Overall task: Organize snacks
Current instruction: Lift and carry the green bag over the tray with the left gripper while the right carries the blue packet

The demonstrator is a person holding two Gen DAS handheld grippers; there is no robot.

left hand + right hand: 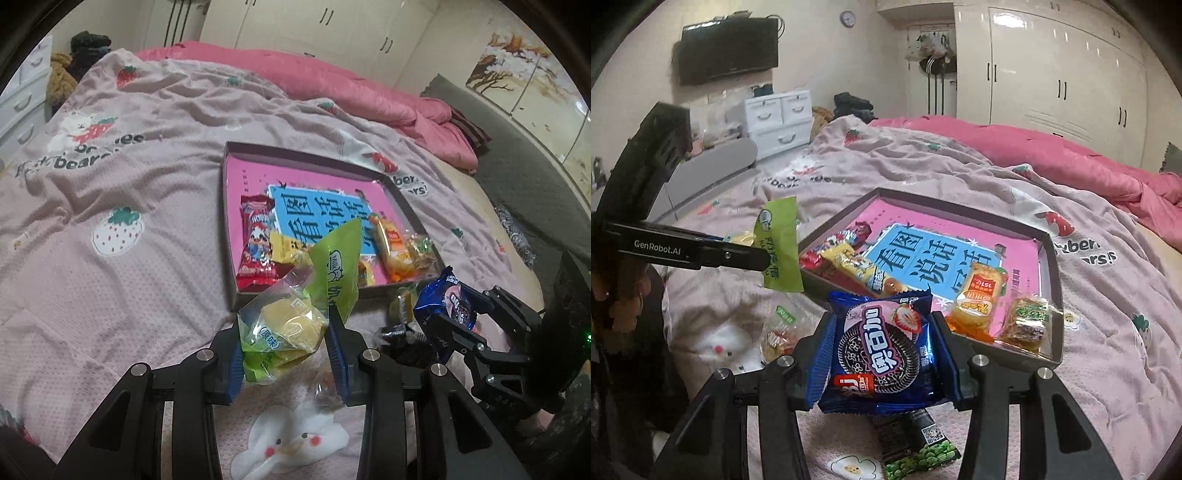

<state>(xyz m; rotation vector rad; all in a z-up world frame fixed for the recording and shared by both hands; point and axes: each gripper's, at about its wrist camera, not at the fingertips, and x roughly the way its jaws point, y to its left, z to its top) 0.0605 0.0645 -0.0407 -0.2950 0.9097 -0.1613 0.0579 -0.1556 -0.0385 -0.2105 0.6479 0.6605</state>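
My left gripper is shut on a green-and-clear cake packet, held above the bed just short of the tray's near edge. The same packet shows at the left of the right wrist view, in the left gripper. My right gripper is shut on a blue strawberry cookie packet, also lifted; that packet shows at the right of the left wrist view, in the right gripper. A shallow tray with a pink and blue bottom holds a red packet, a yellow one and orange ones.
The tray lies on a pink strawberry-print bedspread. A loose clear candy packet and a dark pea-print packet lie on the bed near me. A pink quilt is bunched behind, with wardrobes beyond.
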